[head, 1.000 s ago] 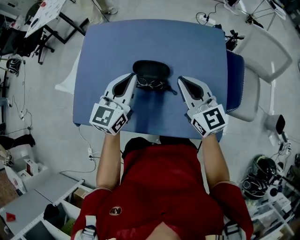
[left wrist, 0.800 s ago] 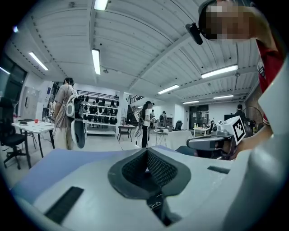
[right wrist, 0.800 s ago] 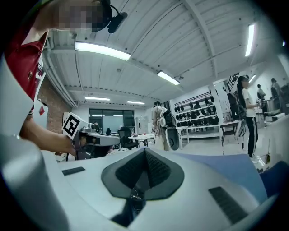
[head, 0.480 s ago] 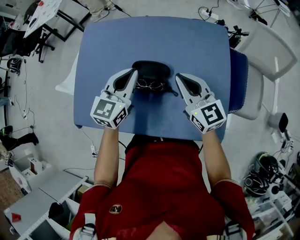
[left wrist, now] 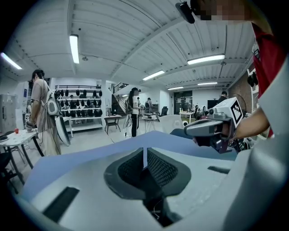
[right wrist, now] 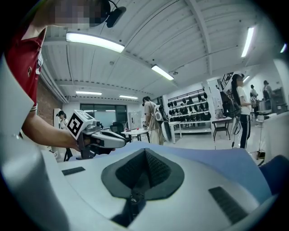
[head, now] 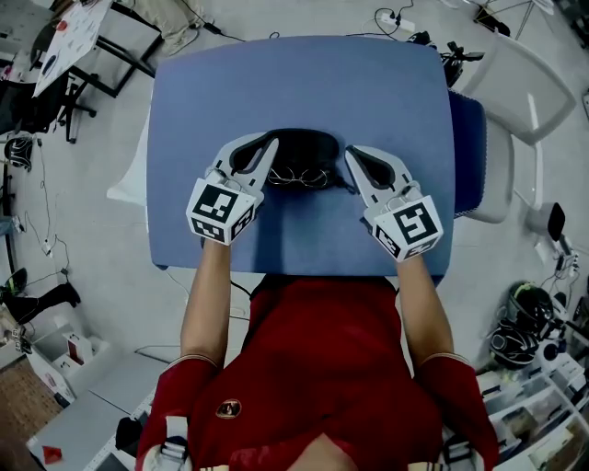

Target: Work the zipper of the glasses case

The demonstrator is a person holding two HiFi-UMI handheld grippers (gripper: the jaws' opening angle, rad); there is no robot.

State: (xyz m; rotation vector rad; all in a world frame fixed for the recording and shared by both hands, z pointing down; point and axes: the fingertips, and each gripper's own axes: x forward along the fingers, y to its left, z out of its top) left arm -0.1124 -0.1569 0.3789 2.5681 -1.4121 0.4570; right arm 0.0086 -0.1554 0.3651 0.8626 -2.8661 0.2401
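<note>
A black glasses case (head: 300,145) lies in the middle of the blue table (head: 304,78). Wire-rimmed glasses (head: 299,174) rest against its near side. My left gripper (head: 272,141) is shut, its tip at the case's left end. My right gripper (head: 348,152) is shut too, its tip close to the case's right end. In the left gripper view the jaws (left wrist: 144,155) meet with nothing between the pads, and the right gripper (left wrist: 210,128) shows across the table. In the right gripper view the jaws (right wrist: 145,155) are together, and the left gripper (right wrist: 101,135) shows opposite. Whether either tip touches the case I cannot tell.
A white chair (head: 515,101) with a blue cushion (head: 467,152) stands against the table's right side. Cables and a power strip (head: 396,18) lie on the floor beyond the far edge. Several people (left wrist: 39,113) stand further off in the room.
Both grippers have moved forward and down toward the case, the left one more, and its tip now sits beside the case's left end. Both jaws stayed shut.
</note>
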